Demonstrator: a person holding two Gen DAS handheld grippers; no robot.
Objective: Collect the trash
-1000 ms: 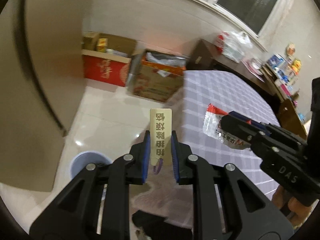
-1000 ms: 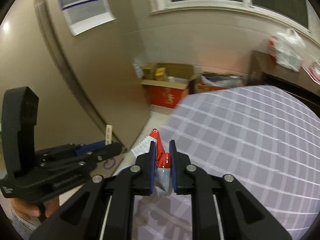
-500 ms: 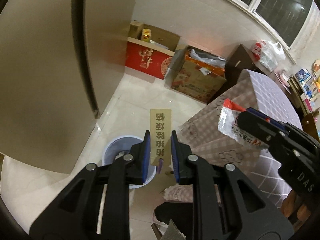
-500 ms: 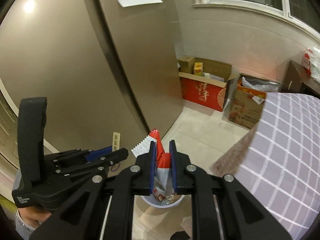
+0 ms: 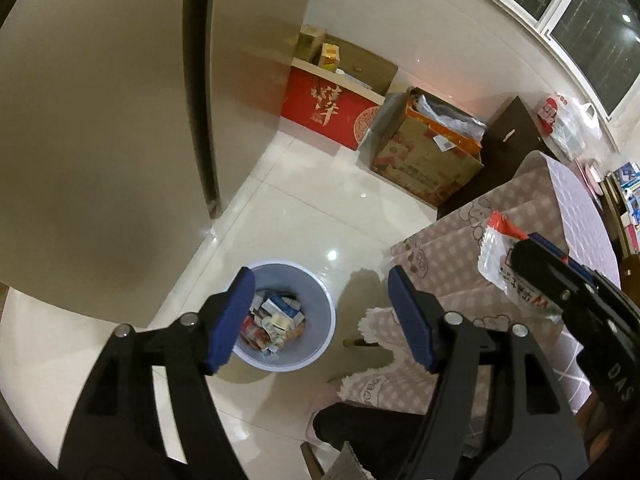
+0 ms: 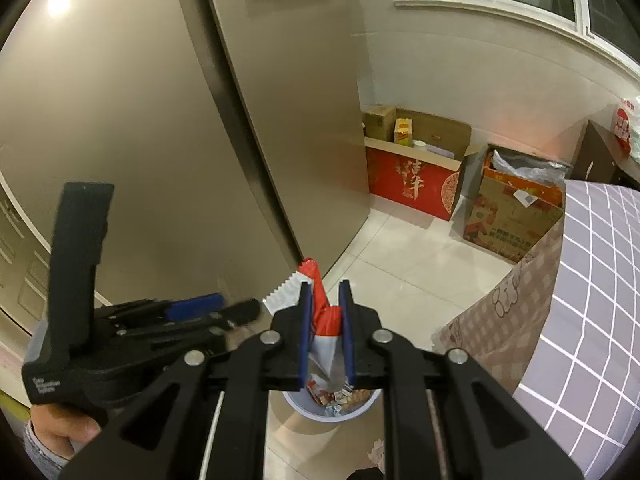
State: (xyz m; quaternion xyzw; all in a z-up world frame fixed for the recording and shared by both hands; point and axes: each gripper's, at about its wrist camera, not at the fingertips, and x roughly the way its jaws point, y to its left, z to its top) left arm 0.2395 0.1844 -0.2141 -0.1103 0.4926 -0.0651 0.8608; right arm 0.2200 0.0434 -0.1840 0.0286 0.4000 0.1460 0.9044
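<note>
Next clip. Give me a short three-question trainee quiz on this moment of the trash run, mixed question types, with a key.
1. True or false: the left tool is open above the bin.
2. What does the right tool hold? A) red-and-clear wrapper B) bottle C) nothing
3. Fill in: the bin stands on the ____.

Key: 1 true; 2 A; 3 floor.
</note>
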